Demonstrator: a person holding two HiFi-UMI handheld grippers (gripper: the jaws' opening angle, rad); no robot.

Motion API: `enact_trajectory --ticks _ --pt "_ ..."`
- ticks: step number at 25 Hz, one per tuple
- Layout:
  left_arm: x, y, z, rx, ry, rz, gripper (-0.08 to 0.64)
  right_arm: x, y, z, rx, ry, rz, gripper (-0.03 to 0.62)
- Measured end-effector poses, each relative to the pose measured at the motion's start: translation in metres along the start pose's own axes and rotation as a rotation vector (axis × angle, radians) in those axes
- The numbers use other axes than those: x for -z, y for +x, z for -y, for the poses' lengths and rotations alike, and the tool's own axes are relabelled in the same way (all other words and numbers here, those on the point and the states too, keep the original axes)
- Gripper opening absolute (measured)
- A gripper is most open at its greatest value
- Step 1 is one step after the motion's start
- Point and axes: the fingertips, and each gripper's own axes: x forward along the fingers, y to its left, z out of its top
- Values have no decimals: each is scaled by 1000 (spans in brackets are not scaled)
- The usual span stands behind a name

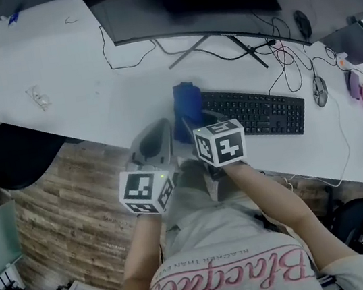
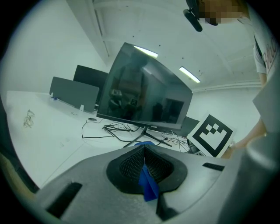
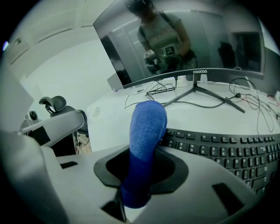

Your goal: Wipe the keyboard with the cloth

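- 2 grippers are both clamping the same blue cloth (image 1: 187, 106). The left gripper (image 2: 144, 168) is pinching a thin corner of it between closed jaws, and the right gripper (image 3: 140, 175) is squeezing a thick rolled fold that is sticking up past its jaws.
- The cloth is sitting bunched between them at the near left end of the keyboard (image 1: 258, 111), close to the front edge of the desk (image 1: 89, 80). I cannot tell whether it is pressing on the keys.
- The keyboard is lying flat on the desk, and its rows of keys are running off to the right with no cloth over them.
- By my reading, the wiping is only just beginning: the cloth is gathered and in position at 1 end, and nearly the whole length of the keys is waiting to be swept.
- Farther back, the mouse (image 1: 320, 90) is resting beside the keyboard's right end, and the monitor (image 1: 200, 1) and its cables (image 1: 276, 51) are standing behind, clear of the wiping path.
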Motion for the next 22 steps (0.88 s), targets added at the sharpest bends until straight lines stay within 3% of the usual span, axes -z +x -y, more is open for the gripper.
enact_trajectory --ticks 22 --pt "15 22 37 -11 -14 -44 6 7 -21 34 -27 -11 -17 103"
